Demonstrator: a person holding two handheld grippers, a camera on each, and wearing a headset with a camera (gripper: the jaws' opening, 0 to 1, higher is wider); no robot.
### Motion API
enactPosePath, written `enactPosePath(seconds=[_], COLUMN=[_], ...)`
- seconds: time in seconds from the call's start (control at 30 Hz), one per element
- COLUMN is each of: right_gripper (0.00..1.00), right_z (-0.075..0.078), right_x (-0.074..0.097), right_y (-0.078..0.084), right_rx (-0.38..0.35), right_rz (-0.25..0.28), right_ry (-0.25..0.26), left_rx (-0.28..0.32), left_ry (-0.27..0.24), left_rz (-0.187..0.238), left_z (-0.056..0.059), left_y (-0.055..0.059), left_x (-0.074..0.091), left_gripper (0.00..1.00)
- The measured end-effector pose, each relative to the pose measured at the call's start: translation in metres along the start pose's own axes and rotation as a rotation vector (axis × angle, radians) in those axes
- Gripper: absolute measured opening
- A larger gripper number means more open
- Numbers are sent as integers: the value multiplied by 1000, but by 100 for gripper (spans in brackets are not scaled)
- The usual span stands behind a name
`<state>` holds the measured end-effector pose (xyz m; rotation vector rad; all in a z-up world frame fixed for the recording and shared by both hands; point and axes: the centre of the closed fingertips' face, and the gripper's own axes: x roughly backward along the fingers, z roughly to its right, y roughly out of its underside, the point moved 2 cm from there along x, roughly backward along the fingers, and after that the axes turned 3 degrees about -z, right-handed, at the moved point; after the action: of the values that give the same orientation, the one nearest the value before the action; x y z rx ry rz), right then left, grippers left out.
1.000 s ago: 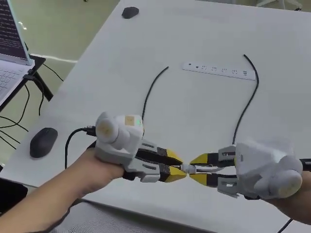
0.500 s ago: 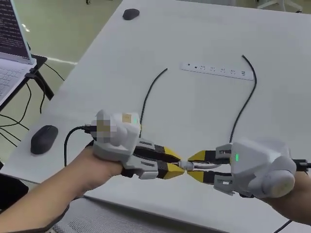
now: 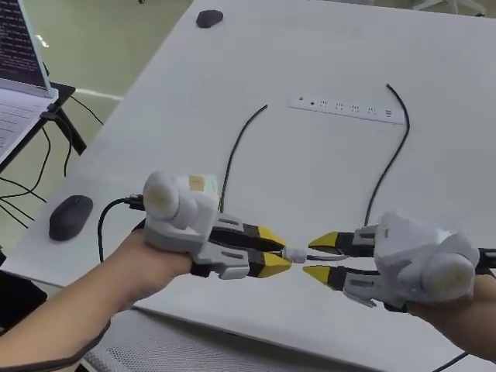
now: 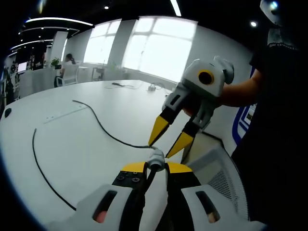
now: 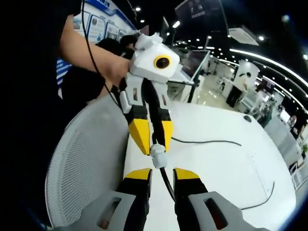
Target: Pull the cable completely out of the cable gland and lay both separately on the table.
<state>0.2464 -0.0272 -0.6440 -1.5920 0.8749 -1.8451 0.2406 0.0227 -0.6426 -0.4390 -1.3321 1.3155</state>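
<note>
Since the cable (image 3: 390,170) isn't out yet, we've got the left gripper (image 3: 285,256) clamped tight on the cable gland (image 3: 294,253), well nearer us than the power strip (image 3: 349,111), as an anchor. The right gripper (image 3: 308,259) is spread loosely around the cable and gripping nothing, probably about to re-grab.

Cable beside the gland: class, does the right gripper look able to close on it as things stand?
Probably yes: the right gripper is open, its jaws straddling the cable just beyond the cable gland, which the left gripper clamps. Nothing sits between jaws and cable.
</note>
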Motion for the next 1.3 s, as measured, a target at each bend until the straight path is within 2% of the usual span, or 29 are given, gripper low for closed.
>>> enactPosePath(seconds=[0.03, 0.1, 0.2, 0.33, 0.4, 0.43, 0.5, 0.67, 0.73, 0.87, 0.93, 1.1, 1.17, 1.3], right_gripper=[14, 15, 14, 10, 10, 8, 6, 4, 3, 2, 1, 0, 0, 0], right_z=[2, 4, 11, 13, 13, 14, 14, 11, 12, 12, 12, 10, 8, 8], right_x=[1, 2, 2, -1, -2, -2, -2, -3, -4, -3, -2, -4, -4, -5], right_y=[2, 6, 13, 5, 5, 3, 0, -5, -3, -3, -4, -3, -3, -3], right_rx=[-21, -10, -1, -30, 35, 32, 19, 39, 90, 94, 134, 129, 95, 105], right_rz=[-3, -16, -59, -19, -41, -32, -17, 3, -17, -16, -12, -23, -25, -30], right_ry=[11, 32, 107, 151, 178, 194, 192, 192, 203, 204, 217, 214, 206, 209], left_rx=[1, -3, -24, -27, -25, -25, -27, -26, -27, -32, -29, -32, -38, -46], left_ry=[-4, -13, -13, -19, -20, -20, -22, -14, -10, -3, 1, 3, 7, 10], left_rz=[3, 8, 11, 21, 25, 24, 23, 29, 28, 21, 23, 17, 13, 12], left_z=[0, -2, -3, -7, -8, -8, -9, -10, -9, -8, -8, -7, -7, -7], left_y=[0, -2, -4, -8, -9, -9, -10, -13, -15, -15, -17, -16, -14, -13], left_x=[0, 0, 0, 1, 1, 1, 1, -2, -4, -5, -4, -4, -3, -2], left_gripper=[15, 15, 15, 15, 15, 15, 15, 15, 15, 15, 15, 15, 15, 15])
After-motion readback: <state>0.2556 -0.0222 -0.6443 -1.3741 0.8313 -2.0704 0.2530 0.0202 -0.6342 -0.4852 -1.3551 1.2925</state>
